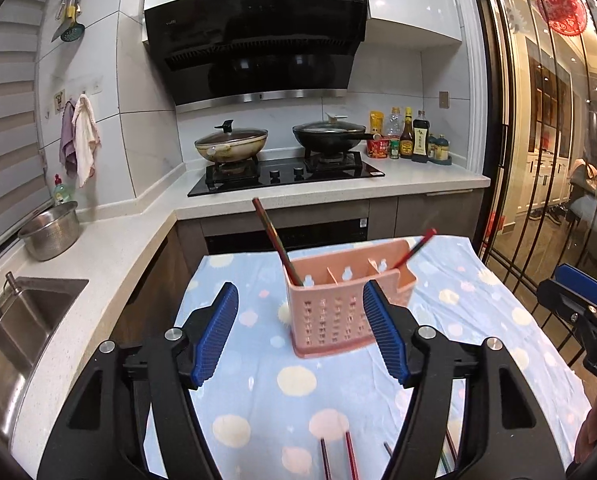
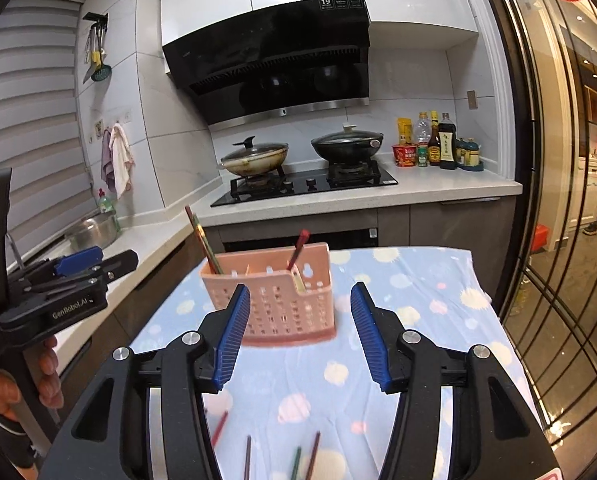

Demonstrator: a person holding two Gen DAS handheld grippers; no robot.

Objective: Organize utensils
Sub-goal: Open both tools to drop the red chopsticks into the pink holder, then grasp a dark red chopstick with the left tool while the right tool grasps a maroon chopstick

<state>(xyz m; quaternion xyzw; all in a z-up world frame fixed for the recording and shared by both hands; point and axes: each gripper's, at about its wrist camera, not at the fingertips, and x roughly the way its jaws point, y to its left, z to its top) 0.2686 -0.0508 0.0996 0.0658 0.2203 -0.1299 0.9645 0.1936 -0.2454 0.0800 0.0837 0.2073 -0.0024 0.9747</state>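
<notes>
In the left wrist view, the pink utensil holder (image 1: 338, 300) stands upright on the blue dotted cloth (image 1: 258, 392), and the left gripper (image 1: 302, 324) hangs just in front of it with its jaws spread wide and nothing between them. One chopstick (image 1: 276, 242) leans out of the holder's left compartment and another (image 1: 414, 248) out of its right end; several loose chopsticks (image 1: 350, 456) lie on the cloth nearer the camera than the holder, low between the gripper's arms. The step in hand looks like fetching one of these, so the jaws would do best to come down square across a single stick, close near its middle, and lift it clear before tilting it toward an open compartment. In the right wrist view, the right gripper (image 2: 300, 328) is likewise wide open and empty, poised just in front of the holder, with loose sticks (image 2: 248, 456) on the cloth on the camera's side of it. Beside the holder's left, the other gripper shows edge-on.
</notes>
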